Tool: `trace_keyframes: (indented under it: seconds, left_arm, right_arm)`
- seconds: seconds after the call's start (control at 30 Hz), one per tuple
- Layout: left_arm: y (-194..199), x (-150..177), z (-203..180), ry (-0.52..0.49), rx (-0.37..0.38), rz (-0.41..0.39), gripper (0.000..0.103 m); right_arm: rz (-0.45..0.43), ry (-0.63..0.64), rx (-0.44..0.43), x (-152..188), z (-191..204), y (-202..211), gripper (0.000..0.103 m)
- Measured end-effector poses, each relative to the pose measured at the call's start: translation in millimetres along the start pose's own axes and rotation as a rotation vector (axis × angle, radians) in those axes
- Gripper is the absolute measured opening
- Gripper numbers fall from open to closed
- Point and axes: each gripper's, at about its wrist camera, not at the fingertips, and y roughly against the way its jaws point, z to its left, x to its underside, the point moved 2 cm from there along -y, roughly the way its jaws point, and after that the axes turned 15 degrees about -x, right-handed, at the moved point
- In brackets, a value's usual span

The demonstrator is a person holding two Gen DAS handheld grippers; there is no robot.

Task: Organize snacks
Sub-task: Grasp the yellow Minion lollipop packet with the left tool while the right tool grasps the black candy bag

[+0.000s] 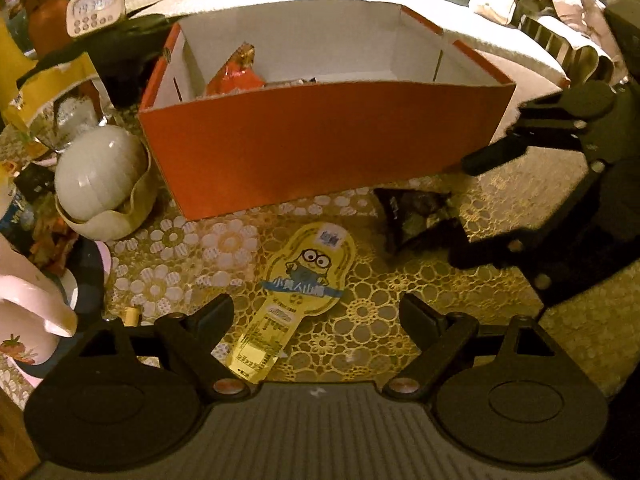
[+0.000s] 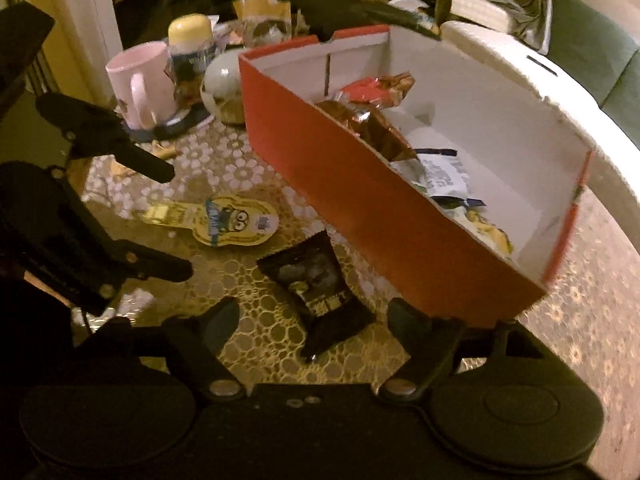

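Observation:
A yellow cartoon snack packet [image 1: 308, 280] lies flat on the lace tablecloth, its lower end between the fingers of my left gripper [image 1: 316, 308], which is open just above it. A black snack packet [image 2: 320, 288] lies in front of the red box [image 2: 360, 208]. My right gripper [image 2: 314, 312] is open, with one finger on each side of the black packet and neither touching it. The box, white inside, holds several snack packs [image 2: 384, 128]. In the left wrist view, the right gripper [image 1: 468, 204] hangs over the black packet [image 1: 416, 216]. The right wrist view shows the left gripper [image 2: 172, 222] beside the yellow packet [image 2: 228, 220].
A pink mug [image 2: 140, 80], a yellow-lidded jar [image 2: 190, 40] and a white round thing in a bowl [image 1: 96, 176] crowd the table's left side. A timer [image 1: 94, 8] stands behind them. The red box [image 1: 320, 128] has a white lid behind it.

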Motion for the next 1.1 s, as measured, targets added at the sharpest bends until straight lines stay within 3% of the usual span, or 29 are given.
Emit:
trace_keyframes:
  seconds: [0.5, 0.67, 0.8, 1.1]
  left_arm:
    - [-26, -15, -2, -0.029, 0.023, 0.033, 0.090]
    - [-36, -21, 1, -0.024, 0.042, 0.065, 0.090]
    - [-41, -24, 2, -0.013, 0.051, 0.082, 0.090]
    - [-42, -24, -4, -0.041, -0.017, 0.073, 0.068]
  right_arm:
    - [0.055, 0.022, -0.019, -7, -14, -35, 0.061]
    - [0.040, -0.001, -0.028, -6, -12, -32, 0.041]
    - [0.022, -0.030, -0.027, -3, -8, -30, 0.037]
    - [-0.025, -0.109, -0.020, 3, -3, -23, 0.035]
